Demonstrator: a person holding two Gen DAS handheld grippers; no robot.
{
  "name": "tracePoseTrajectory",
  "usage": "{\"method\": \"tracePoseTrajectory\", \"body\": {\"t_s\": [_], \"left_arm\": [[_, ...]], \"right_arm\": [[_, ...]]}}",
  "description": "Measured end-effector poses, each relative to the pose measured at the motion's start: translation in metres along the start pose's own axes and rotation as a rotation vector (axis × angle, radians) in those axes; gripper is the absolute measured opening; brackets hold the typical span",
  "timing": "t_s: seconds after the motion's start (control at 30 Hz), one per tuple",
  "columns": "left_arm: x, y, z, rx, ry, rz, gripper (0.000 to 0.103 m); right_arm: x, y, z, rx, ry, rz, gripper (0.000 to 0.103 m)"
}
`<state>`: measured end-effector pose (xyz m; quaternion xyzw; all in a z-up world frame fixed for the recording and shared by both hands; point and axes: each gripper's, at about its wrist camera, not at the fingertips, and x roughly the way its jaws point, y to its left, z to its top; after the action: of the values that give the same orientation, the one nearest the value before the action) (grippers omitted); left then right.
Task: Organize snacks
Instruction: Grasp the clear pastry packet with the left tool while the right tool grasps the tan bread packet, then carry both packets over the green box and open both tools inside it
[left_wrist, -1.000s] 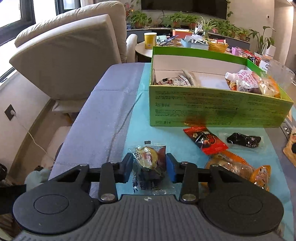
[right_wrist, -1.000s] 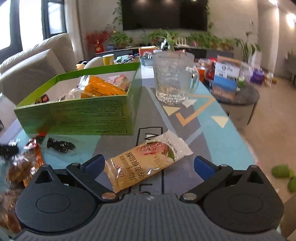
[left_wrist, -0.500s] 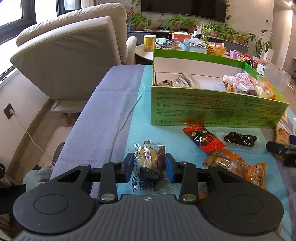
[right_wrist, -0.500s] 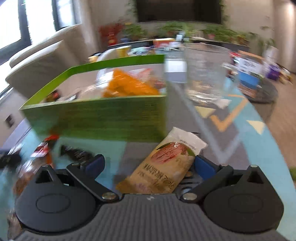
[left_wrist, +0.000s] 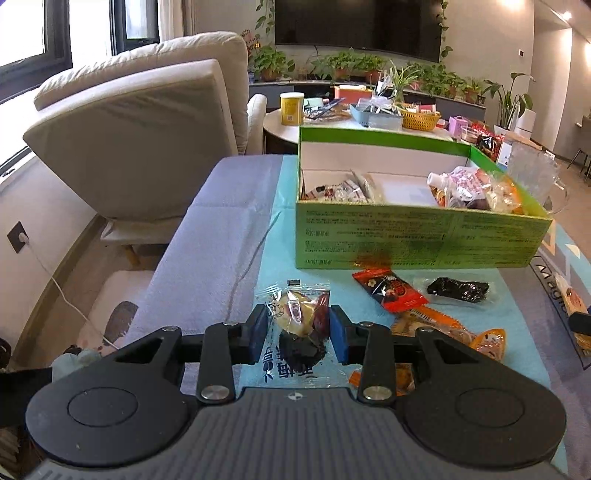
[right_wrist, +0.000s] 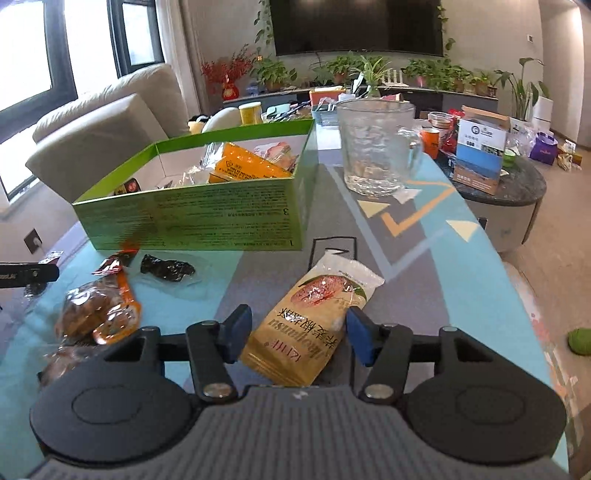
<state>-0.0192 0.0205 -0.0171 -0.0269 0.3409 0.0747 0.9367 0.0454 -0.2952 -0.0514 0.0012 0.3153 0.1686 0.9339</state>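
Left wrist view: left gripper (left_wrist: 298, 334), blue pads clamped on both sides of clear-wrapped snack packet (left_wrist: 299, 325), packet raised slightly above teal mat (left_wrist: 273, 221). Far of it, green cardboard box (left_wrist: 413, 240), open-topped, several wrapped snacks inside, most heaped at right end. Near side of box, on mat: red snack packet (left_wrist: 388, 290), dark snack in clear wrapper (left_wrist: 458, 290) just right of it, orange-wrapped snacks (left_wrist: 447, 328) nearer, partly behind gripper finger. Glass mug (left_wrist: 535, 177) at far right, behind box corner. Beige sofa (left_wrist: 140, 122) at far left; yellow can (left_wrist: 291, 109) on round side table beyond box.

Right wrist view: right gripper (right_wrist: 299, 334), jaws closing, tan biscuit packet (right_wrist: 314, 325) lying slantwise between pads; right pad touching packet edge, left pad just beside it with small gap, grip not yet made. Packet resting on grey patterned part of mat (right_wrist: 406, 251). Green cardboard box (right_wrist: 199, 218) far left, orange packet standing up inside. Glass mug (right_wrist: 376, 147) far, right of box. Dark snack in clear wrapper (right_wrist: 166, 269) and orange-wrapped snacks (right_wrist: 99, 314) at left on mat. Blue and white carton (right_wrist: 480, 147) on dark round table at far right.
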Motion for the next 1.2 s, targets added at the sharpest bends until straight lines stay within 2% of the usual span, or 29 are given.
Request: {"method": "tracePoseTrajectory", "body": {"t_s": [0.07,0.17,0.3,0.33,0.37,0.4,0.43,0.5,0.63,0.7,0.8,0.83,0.9,1.2], "left_arm": [[-0.004,-0.001,0.002,0.002,-0.011,-0.003,0.033],[-0.010,-0.003,0.004,0.002,-0.030,-0.004,0.033],[-0.016,-0.008,0.005,0.016,-0.042,-0.006,0.033],[-0.016,-0.009,0.005,0.020,-0.044,-0.005,0.033],[-0.016,-0.010,0.005,0.023,-0.044,-0.004,0.033],[-0.016,-0.011,0.005,0.024,-0.042,-0.002,0.033],[-0.016,-0.011,0.004,0.026,-0.040,-0.002,0.033],[-0.015,-0.013,0.005,0.030,-0.033,0.001,0.033],[-0.016,-0.015,0.004,0.036,-0.031,0.003,0.033],[-0.017,-0.014,0.005,0.037,-0.033,0.005,0.033],[-0.015,-0.013,0.005,0.034,-0.029,0.008,0.033],[-0.015,-0.012,0.005,0.032,-0.026,0.009,0.033],[-0.014,-0.011,0.005,0.026,-0.020,0.011,0.033],[-0.013,-0.008,0.003,0.013,-0.014,0.000,0.033]], "right_arm": [[-0.007,0.000,0.000,0.004,-0.014,0.007,0.053],[-0.012,0.001,0.004,0.001,-0.020,0.024,0.038],[-0.009,0.000,0.005,0.013,-0.005,0.013,0.038],[-0.008,-0.003,0.004,0.033,-0.004,0.005,0.039],[-0.006,-0.005,0.004,0.062,0.003,-0.006,0.046],[-0.005,-0.007,0.004,0.086,0.007,-0.016,0.058],[-0.004,-0.008,0.003,0.113,0.008,-0.034,0.063],[-0.002,-0.004,0.004,0.134,-0.005,-0.071,0.063],[0.010,0.011,0.008,0.071,-0.011,-0.143,0.063],[0.020,0.018,0.010,0.056,0.016,-0.185,0.063],[0.034,0.023,0.010,0.038,0.100,-0.308,0.063],[0.037,0.022,0.009,0.045,0.124,-0.309,0.063],[0.037,0.013,0.006,0.112,0.118,-0.245,0.064],[0.040,0.015,0.008,0.101,0.150,-0.280,0.064]]}}
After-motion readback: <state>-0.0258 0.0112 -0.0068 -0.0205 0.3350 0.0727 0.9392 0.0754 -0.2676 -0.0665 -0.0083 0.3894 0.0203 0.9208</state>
